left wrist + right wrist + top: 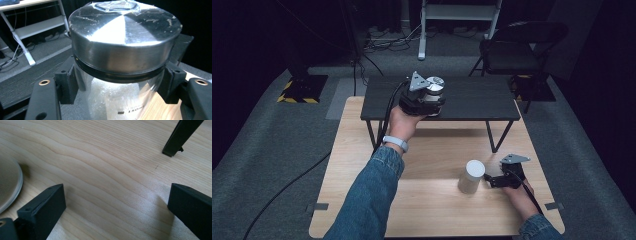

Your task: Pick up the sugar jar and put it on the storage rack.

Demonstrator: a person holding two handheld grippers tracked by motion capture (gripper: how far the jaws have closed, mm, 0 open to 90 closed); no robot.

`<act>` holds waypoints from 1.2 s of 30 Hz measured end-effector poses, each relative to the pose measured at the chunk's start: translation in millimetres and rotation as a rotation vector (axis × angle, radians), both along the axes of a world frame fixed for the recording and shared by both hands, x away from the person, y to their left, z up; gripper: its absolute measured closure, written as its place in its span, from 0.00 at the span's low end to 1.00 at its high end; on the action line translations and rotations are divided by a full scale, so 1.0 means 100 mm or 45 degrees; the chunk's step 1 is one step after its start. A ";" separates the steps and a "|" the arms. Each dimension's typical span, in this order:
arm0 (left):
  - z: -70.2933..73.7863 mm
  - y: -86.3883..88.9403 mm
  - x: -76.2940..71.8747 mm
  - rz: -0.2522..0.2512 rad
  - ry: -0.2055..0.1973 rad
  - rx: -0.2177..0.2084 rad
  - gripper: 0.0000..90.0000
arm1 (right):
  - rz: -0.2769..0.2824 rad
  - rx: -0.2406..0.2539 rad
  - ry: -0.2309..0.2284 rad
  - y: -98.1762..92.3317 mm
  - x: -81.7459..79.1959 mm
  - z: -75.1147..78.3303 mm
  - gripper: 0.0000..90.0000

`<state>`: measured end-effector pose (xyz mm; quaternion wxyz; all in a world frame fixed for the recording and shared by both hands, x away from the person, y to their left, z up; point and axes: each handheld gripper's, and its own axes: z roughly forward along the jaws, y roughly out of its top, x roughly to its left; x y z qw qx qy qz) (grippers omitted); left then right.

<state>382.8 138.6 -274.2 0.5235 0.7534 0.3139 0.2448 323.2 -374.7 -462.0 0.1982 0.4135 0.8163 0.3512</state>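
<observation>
1. Over the near edge of the black raised shelf (472, 97): left gripper (428, 102) held up by the left hand (402, 122), denim sleeve (369, 200) and pale wristband (395, 143) behind it.
2. Clamped between its two black jaws: glass jar (117, 100) with brushed metal lid (125, 32), jaws pressing the glass just under the lid's dark rim. White granular contents inside; "150ml" mark low on the glass.
3. Grey three-cornered plate (416, 81) on top of that gripper, cable (387, 112) trailing down toward the table.
4. Low at the right of the light wooden table (432, 150): right gripper (492, 181) in the right hand (517, 195), jaws spread wide, bare wood grain between them, gripping nothing.
5. Just left of those jaws: white cylindrical container (471, 176), upright on the table, near but apart from the jaw tips.
6. Seen from the right gripper view: rounded pale edge of that container (10, 185) at left, black shelf leg (180, 137) at upper right.
</observation>
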 end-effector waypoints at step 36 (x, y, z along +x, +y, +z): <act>-0.54 0.62 -0.60 0.092 -0.009 -0.175 0.08 | 0.012 -0.001 0.000 -0.01 0.00 0.00 0.01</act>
